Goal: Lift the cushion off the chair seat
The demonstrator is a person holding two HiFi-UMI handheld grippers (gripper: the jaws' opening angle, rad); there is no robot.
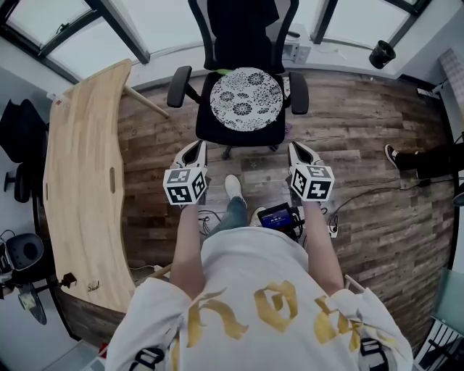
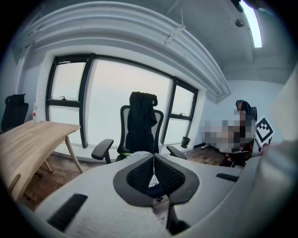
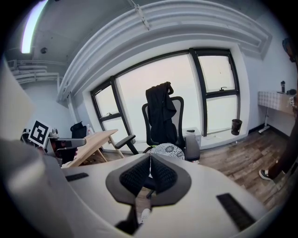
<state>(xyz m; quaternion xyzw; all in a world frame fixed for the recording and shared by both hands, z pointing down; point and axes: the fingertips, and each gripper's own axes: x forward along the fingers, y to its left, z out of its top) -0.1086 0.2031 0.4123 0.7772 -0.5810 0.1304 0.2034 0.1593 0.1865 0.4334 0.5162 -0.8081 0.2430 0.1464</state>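
Wood-plank floor (image 1: 362, 145), with windows (image 1: 348, 18) along the far wall. A pale wooden bench (image 1: 80, 181) with a curved edge runs down the left of the head view.

Black office chair (image 1: 239, 127) stands on the floor facing the person, with both armrests out to the sides. A dark garment (image 1: 239, 22) is draped over the backrest.

Cushion (image 1: 246, 98): round, white with a dark floral print. It lies flat on the chair seat and covers most of it, leaving a band of black seat showing at the front edge. Nothing touches it.

Left tool (image 1: 193, 147): held in front of the chair on the near side, just short of the seat's front left corner and apart from the cushion. Its jaws are closed pad to pad with nothing between them (in the left gripper view the dark pads meet in a single seam, and a sliver of the patterned cushion shows beyond them).

Right tool (image 1: 298, 148): level with the left one, short of the seat's front right corner and also clear of the cushion. Its jaws are likewise pressed together and empty.

The two tools are well apart, roughly the chair's width. The person's white shoe (image 1: 232, 187) is on the floor between them.

A black pot (image 1: 382, 54) stands by the window at upper right. Another person's dark shoe (image 1: 392, 153) is at the right edge.
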